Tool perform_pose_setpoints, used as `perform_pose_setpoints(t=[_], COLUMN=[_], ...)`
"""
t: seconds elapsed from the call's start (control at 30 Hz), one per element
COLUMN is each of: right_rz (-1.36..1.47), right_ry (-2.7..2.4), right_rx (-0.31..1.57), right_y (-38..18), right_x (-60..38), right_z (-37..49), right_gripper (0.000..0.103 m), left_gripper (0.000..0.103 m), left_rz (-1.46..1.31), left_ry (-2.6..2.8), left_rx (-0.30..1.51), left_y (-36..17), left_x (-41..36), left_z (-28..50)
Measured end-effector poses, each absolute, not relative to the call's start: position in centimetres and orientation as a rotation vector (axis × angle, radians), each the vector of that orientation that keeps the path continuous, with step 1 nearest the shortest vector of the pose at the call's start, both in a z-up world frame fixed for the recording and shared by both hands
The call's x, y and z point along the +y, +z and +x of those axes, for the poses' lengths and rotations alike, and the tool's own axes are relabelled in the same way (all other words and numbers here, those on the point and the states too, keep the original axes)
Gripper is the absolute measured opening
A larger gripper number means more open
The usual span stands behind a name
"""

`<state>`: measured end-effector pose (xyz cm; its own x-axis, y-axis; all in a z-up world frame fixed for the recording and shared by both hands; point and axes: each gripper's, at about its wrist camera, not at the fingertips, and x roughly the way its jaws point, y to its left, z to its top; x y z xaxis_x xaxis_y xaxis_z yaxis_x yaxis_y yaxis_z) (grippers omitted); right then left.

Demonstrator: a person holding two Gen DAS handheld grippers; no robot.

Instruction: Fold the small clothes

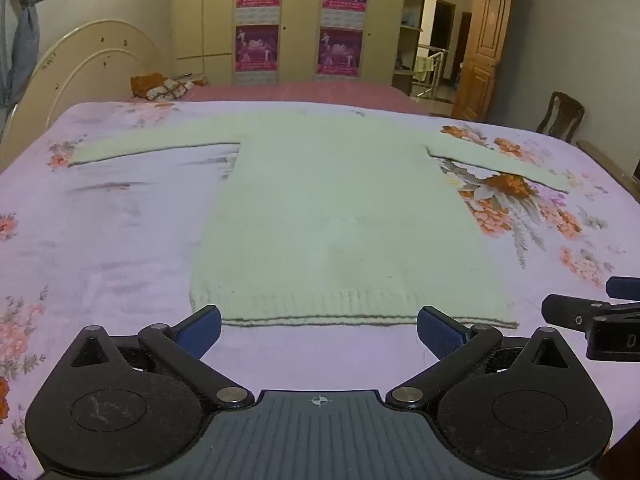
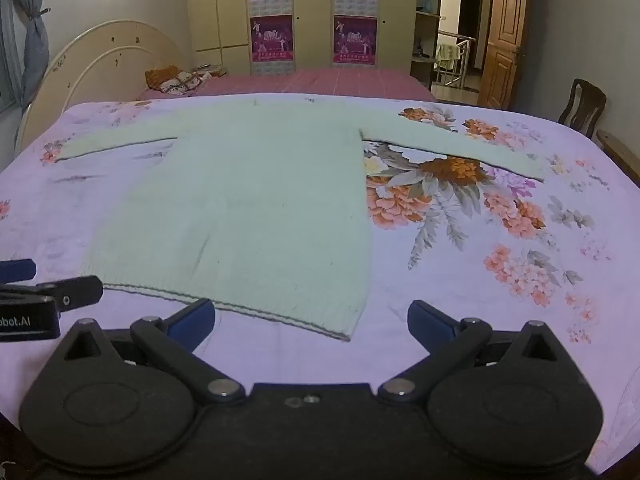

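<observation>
A pale green knitted sweater lies flat on the floral bedsheet, both sleeves spread out sideways and its ribbed hem nearest to me. My left gripper hovers open just short of the hem's middle, nothing between its blue pads. In the right wrist view the same sweater lies left of centre. My right gripper stands open over the hem's right corner, also empty. Each gripper's tip shows at the edge of the other's view: the right gripper and the left gripper.
The lilac floral sheet covers the bed around the sweater. A cream headboard stands at the left. Behind are a second bed with a pink cover, a wardrobe, a wooden door and a chair.
</observation>
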<state>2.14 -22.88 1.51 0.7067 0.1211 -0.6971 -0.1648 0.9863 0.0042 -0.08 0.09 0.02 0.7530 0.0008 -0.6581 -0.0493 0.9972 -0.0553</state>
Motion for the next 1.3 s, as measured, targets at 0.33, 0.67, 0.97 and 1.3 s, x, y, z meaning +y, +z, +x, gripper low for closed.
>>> perform_pose_setpoints(t=[0.33, 0.67, 0.97, 1.3], right_rz=[-0.041, -0.042, -0.04, -0.049], right_ry=[0.163, 0.153, 0.149, 0.153], right_rx=[0.78, 0.773, 0.776, 0.772], right_y=[1.7, 1.5, 1.5, 1.6], right_x=[-23.1, -23.1, -23.1, -22.4], right_z=[2.0, 1.9, 1.7, 1.7], right_gripper=[0.102, 0.102, 0.102, 0.102], left_gripper=[0.103, 0.103, 0.103, 0.103], left_rz=[-0.056, -0.066, -0.067, -0.065], left_ry=[0.048, 0.048, 0.05, 0.051], left_rx=[0.737, 0.734, 0.735, 0.734], left_y=[-0.2, -0.1, 0.0, -0.1], left_x=[0.1, 0.3, 0.5, 1.0], left_z=[-0.3, -0.1, -0.2, -0.4])
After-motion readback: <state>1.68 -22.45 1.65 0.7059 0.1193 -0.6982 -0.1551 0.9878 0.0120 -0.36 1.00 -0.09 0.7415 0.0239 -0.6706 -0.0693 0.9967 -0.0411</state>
